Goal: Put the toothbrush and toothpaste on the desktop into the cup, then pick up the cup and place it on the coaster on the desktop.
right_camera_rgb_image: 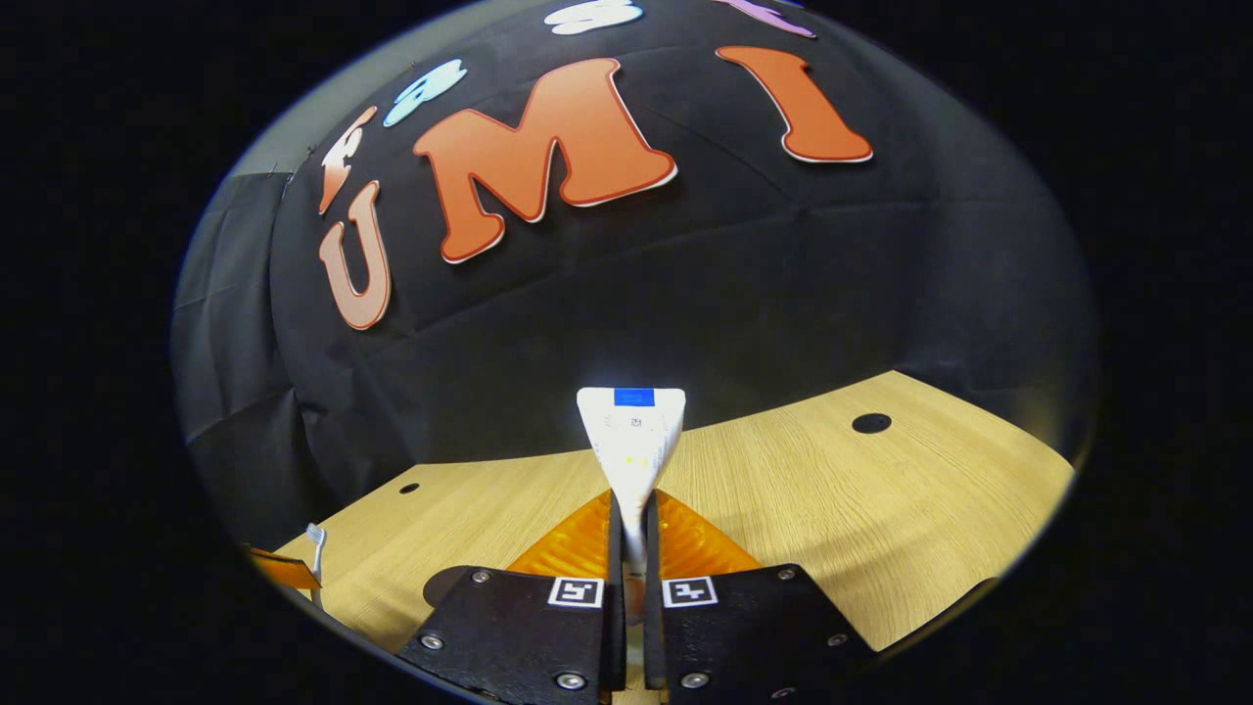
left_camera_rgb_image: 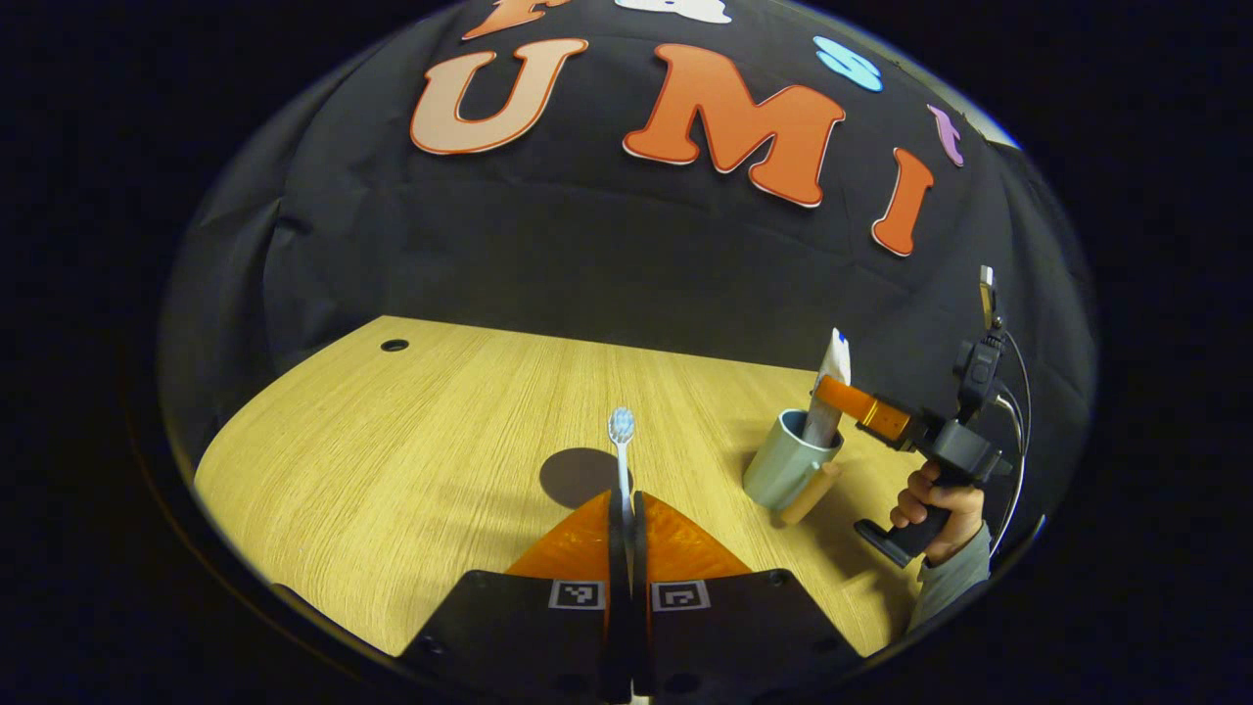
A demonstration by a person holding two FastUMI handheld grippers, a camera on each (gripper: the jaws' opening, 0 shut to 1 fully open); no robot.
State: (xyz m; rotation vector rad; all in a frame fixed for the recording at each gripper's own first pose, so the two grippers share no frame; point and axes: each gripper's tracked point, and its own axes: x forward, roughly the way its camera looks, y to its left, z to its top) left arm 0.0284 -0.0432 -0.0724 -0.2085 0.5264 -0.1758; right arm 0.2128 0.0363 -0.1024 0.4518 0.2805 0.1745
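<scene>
toothbrush (left_camera_rgb_image: 622, 460): light, stiff; left tool (left_camera_rgb_image: 626, 509) pinches its handle.
toothpaste (right_camera_rgb_image: 631, 441): soft tube, pinched by right tool (right_camera_rgb_image: 631, 534) over cup (left_camera_rgb_image: 788, 470).

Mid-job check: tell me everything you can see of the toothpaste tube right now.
The toothpaste tube is white and looks like soft plastic, with a flat crimped end bearing a small blue patch. The right gripper is shut on its narrowing body, crimped end pointing away from the camera. In the left gripper view it stands nearly upright, lower part inside the pale green cup, crimp sticking up above the rim. Its cap end is hidden.
</scene>
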